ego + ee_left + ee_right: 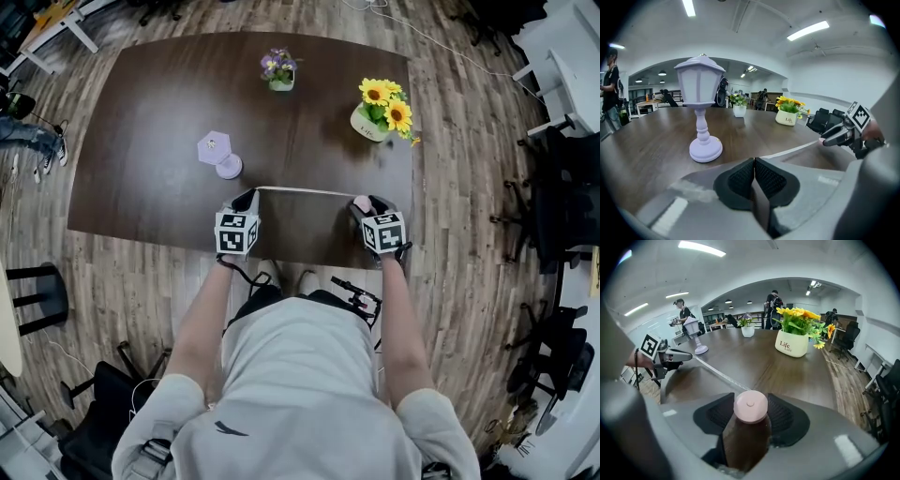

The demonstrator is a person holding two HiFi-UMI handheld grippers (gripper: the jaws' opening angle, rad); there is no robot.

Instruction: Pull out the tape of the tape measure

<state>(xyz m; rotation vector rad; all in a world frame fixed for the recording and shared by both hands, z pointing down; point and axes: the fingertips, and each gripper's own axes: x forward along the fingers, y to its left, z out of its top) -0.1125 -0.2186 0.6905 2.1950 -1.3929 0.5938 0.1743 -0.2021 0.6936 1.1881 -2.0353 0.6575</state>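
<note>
One stretched tape [305, 191], dark table [159, 112] — plank floor [459, 141]

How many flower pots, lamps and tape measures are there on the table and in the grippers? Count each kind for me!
Flower pots: 2 (purple-flower pot, sunflower pot)
Lilac lantern lamp: 1
Pink tape measure, its tape pulled out: 1
Total: 4
</note>
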